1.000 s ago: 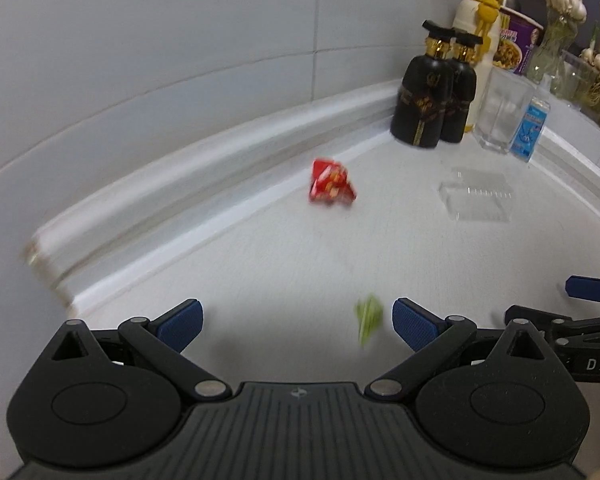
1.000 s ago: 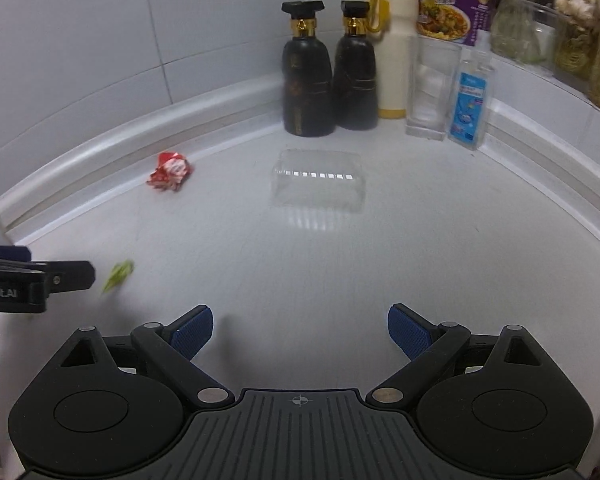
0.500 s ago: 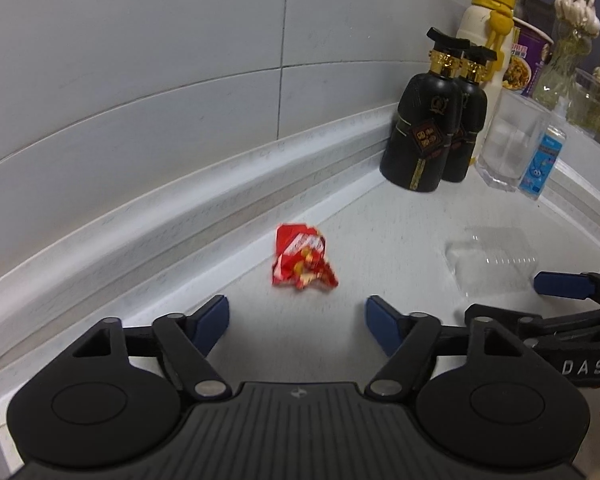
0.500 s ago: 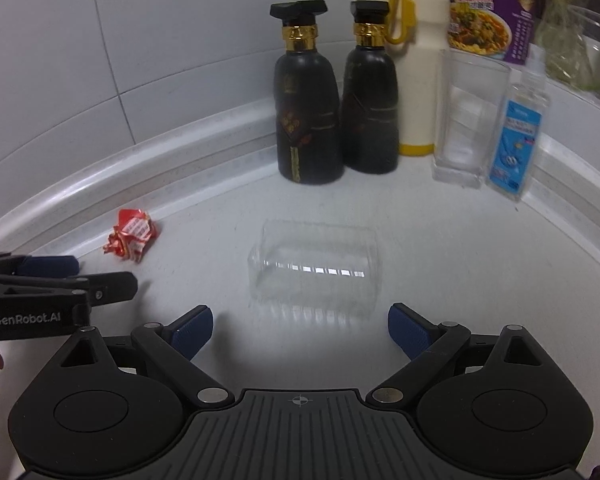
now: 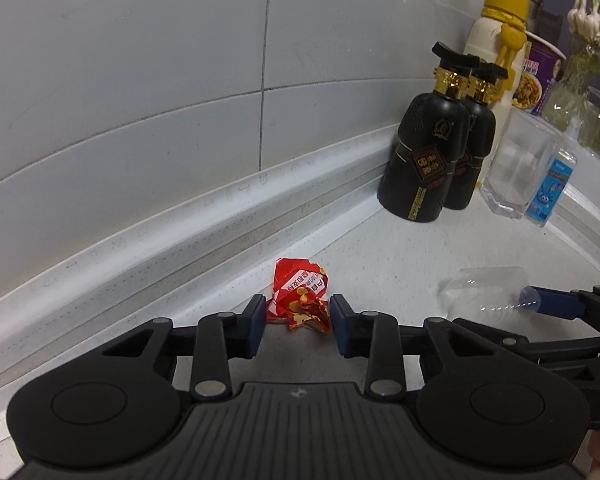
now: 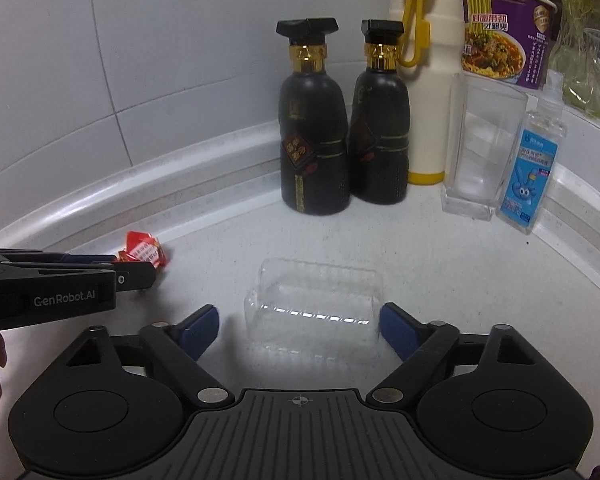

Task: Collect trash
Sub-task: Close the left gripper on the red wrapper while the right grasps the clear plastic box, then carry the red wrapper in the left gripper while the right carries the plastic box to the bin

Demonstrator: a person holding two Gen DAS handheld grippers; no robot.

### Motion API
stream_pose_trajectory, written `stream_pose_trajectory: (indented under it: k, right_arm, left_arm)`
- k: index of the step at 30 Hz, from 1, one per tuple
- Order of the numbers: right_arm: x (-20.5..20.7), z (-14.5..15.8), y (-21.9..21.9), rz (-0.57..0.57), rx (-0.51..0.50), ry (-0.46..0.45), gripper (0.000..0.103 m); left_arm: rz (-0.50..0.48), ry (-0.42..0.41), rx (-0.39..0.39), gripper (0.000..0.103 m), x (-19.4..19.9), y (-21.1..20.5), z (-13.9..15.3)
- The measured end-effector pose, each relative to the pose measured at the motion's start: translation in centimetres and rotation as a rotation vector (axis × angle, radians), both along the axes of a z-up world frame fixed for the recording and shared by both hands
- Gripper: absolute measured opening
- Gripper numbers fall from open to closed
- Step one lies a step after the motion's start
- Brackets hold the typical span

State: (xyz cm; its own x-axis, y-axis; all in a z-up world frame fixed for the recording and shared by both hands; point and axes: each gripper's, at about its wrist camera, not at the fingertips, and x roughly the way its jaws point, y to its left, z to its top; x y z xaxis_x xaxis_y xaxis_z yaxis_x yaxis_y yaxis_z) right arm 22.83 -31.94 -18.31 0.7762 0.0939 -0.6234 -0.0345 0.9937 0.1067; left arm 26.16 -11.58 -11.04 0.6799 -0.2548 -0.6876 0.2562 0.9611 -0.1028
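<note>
1. A crumpled red wrapper lay on the white counter, near the wall's base strip.
2. The left gripper had just been closing around it; its blue pads stood close on either side of the wrapper, the right one touching it, the left one just beside, so a firm pinch could not be confirmed.
3. Right of the wrapper, a clear plastic tray lay upside down on the counter.
4. The right gripper had also just been narrowing; its jaws stood spread, one pad just beside the tray's right end, the other apart from its left end.
5. Farther back stood two black bottles side by side, a cream flask with a yellow strap behind them, then a glass and a small clear bottle with a blue label to the right.
6. A purple noodle cup stood at the far right.
</note>
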Motion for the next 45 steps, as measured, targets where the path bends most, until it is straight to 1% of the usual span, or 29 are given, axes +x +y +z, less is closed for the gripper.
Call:
stream_pose_trajectory:
  k: [4,8,15,22,30,36,45]
  right_arm:
    - [-0.2,0.2,-0.1,0.010,0.011,-0.017,0.071]
    - [-0.7,0.5,0.2,0.014,-0.001,-0.027,0.070]
    - [-1.9,1.6,1.0,0.024,-0.005,-0.038,0.070]
    - [-3.8,2.8,1.9,0.017,0.011,-0.035,0.070]
    - [-6.6,4.0,3.6,0.012,0.009,-0.036,0.070]
    - [-9.4,4.8,4.7,0.005,0.015,-0.034,0.070]
    - [-13.4,5.0,6.4,-0.010,0.045,-0.024,0.070]
  left_arm:
    - [0.005,-0.017,0.007,0.027,-0.3,0.0,0.4]
    - [0.003,-0.017,0.008,0.026,-0.6,0.3,0.8]
    - [-0.004,-0.004,-0.017,0.025,-1.8,1.0,1.9]
    - [-0.013,0.004,-0.040,0.025,-3.6,2.1,3.0]
    - [-0.013,0.007,-0.068,0.025,-5.8,3.8,4.0]
    - [0.005,0.013,-0.098,0.025,-8.0,5.5,4.9]
    - [0.003,0.016,-0.123,0.025,-11.5,7.6,5.4]
